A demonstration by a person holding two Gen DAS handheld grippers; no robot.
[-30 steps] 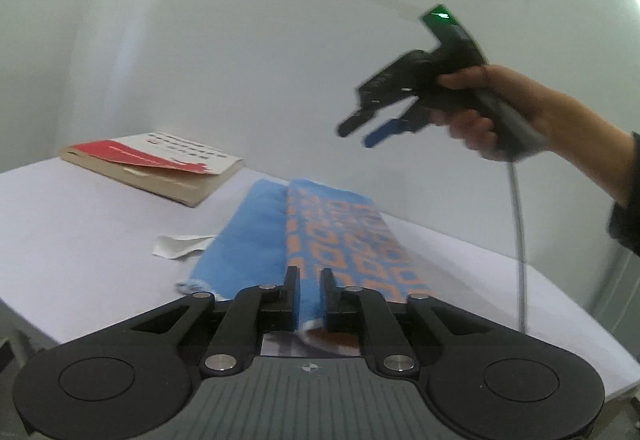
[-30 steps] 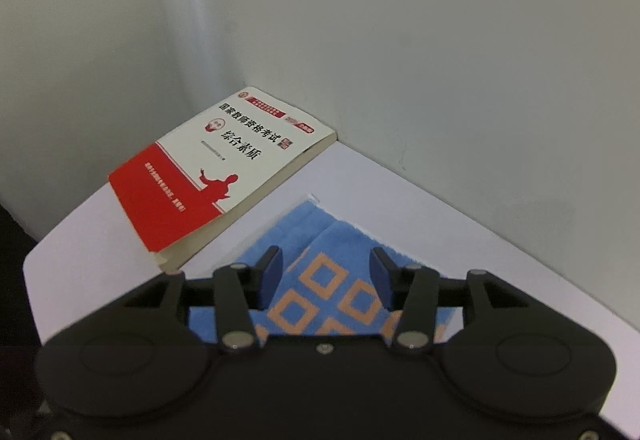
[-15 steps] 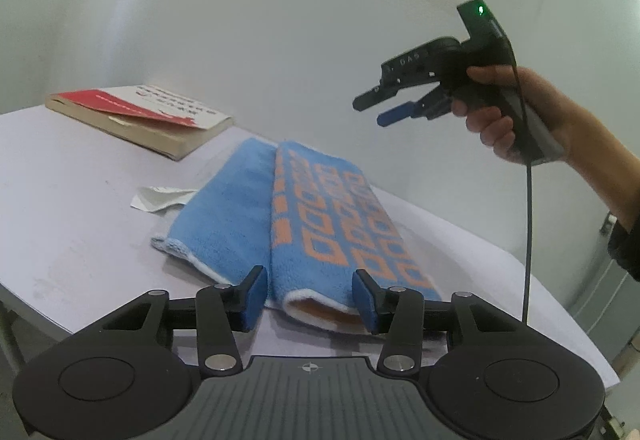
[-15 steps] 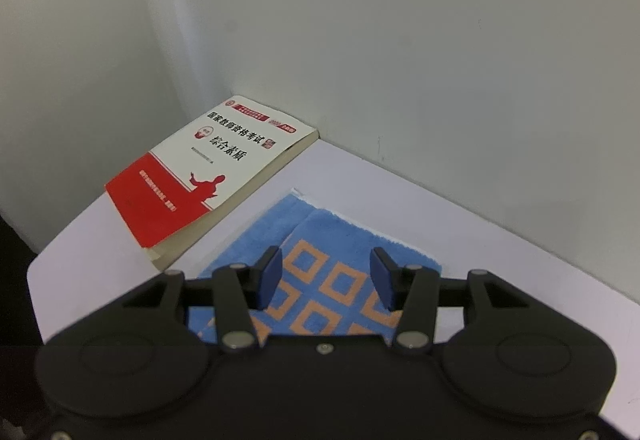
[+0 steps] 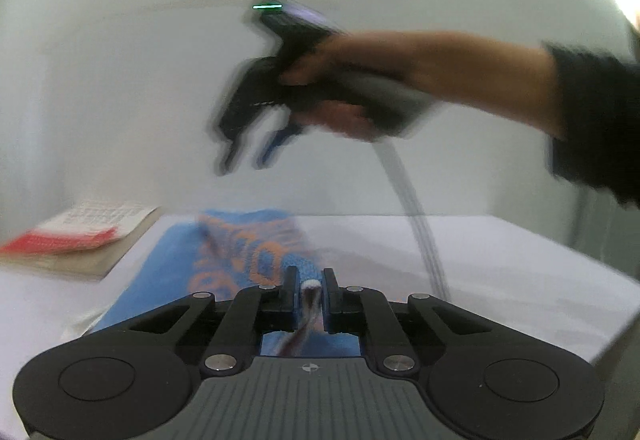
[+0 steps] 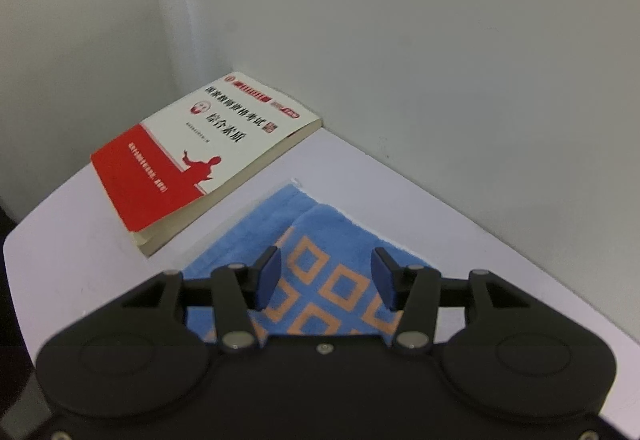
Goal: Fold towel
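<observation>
Item: towel (image 6: 320, 240), blue with orange squares, on white table (image 6: 460, 208), at five o'clock from the book (image 6: 200, 156).
Handling: soft, light, limp; take by the hem.
Left gripper (image 5: 308, 286): closing on the near hem.
Right gripper (image 6: 326, 280): parted, empty, above the towel.

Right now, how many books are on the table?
1. The book lies flat at the table's far corner by the wall, beside the towel and apart from it. Nothing suggests another, though the table is not seen whole.
</observation>
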